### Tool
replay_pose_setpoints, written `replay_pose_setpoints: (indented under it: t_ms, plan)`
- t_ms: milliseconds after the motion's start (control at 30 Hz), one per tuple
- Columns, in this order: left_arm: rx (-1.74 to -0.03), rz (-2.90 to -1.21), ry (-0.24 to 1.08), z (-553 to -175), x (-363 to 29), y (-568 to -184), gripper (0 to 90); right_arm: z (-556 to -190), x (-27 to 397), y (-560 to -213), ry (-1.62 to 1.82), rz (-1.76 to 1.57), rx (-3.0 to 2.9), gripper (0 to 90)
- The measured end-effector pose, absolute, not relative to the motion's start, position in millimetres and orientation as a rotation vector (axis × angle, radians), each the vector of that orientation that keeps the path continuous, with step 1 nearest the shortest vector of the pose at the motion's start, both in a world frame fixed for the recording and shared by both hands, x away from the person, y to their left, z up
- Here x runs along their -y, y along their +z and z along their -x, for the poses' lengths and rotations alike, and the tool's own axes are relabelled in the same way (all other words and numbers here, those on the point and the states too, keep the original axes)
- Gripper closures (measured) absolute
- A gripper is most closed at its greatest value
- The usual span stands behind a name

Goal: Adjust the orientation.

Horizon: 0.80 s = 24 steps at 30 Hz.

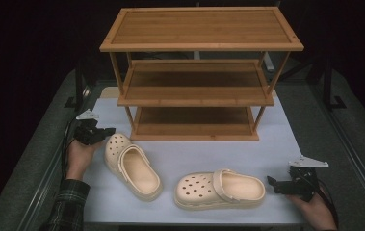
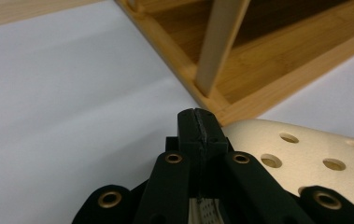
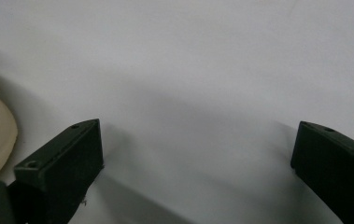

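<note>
Left gripper view: hand-held gripper [image 2: 198,122] hides part of the clog [image 2: 305,154]

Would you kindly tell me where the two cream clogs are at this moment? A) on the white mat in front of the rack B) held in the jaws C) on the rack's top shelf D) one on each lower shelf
A: both clogs, the left clog and the right clog, lie on the white mat in front of the wooden rack, whose shelves are bare.

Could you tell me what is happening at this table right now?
A person holds a gripper in each hand beside a pair of cream clogs lying on the white table in front of a three-tier wooden shoe rack. The left gripper, shut and empty, sits by the left clog. The right gripper, open, points at the right clog. Neither shoe is held.
</note>
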State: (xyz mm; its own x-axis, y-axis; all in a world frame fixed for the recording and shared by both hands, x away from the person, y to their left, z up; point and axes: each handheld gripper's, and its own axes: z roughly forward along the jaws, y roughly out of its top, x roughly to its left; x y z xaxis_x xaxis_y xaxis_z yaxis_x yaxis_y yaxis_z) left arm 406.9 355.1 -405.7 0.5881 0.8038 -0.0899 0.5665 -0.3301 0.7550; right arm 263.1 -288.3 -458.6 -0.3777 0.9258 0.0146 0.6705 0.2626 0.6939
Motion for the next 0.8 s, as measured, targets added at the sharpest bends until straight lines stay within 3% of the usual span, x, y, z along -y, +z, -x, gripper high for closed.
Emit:
replay_pose_setpoints:
  t_ms: [500, 800]
  plan:
    - [-1.007, -2.077, 0.343, -388, -330, -405, 90.0, -263, 288, -459, 0.877, -1.452, -2.144, 1.9]
    - [-1.018, -2.05, 0.373, -361, -350, -391, 90.0, -263, 288, -459, 0.88, -1.451, -2.143, 1.9]
